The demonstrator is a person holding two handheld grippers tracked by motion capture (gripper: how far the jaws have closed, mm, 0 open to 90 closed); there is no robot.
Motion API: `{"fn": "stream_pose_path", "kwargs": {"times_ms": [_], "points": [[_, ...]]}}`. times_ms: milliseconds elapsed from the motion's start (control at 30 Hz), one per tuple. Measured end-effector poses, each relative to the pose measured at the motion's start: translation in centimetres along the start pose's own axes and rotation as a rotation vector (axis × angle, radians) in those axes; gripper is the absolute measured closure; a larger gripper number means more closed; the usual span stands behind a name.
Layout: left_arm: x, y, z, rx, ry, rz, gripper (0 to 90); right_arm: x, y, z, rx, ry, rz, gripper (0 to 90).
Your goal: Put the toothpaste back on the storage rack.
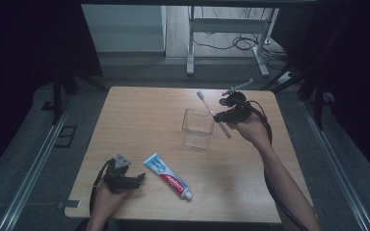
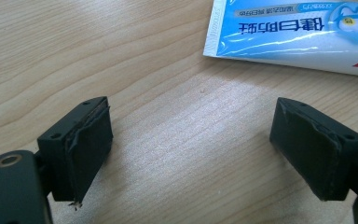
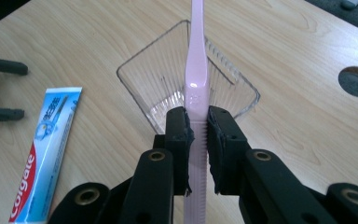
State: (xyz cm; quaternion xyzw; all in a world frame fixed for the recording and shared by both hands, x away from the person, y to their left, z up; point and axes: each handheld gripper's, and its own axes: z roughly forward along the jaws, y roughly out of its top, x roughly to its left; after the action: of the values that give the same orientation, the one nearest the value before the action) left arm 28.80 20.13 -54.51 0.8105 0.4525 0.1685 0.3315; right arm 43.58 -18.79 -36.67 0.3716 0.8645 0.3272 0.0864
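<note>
Right gripper grips one toothbrush; left gripper gapes beside one toothpaste tube.

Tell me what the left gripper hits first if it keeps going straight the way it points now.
Likely the toothpaste tube. The left gripper is open over the bare table, and the tube's flat end lies ahead, slightly right of centre. Height above the wood is unclear.

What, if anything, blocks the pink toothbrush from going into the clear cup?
Nothing visible does. The right gripper holds the toothbrush above the clear cup, whose open mouth looks empty. The toothpaste tube lies apart near the left gripper.
</note>
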Motion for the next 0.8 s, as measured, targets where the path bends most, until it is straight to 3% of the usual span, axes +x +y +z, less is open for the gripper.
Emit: {"fn": "stream_pose_path", "kwargs": {"times_ms": [800], "points": [[0.0,0.0,0.0,0.001,0.000,0.001,12.9,0.7,3.1,3.0,-0.068,0.001,-0.003,78.2]]}}
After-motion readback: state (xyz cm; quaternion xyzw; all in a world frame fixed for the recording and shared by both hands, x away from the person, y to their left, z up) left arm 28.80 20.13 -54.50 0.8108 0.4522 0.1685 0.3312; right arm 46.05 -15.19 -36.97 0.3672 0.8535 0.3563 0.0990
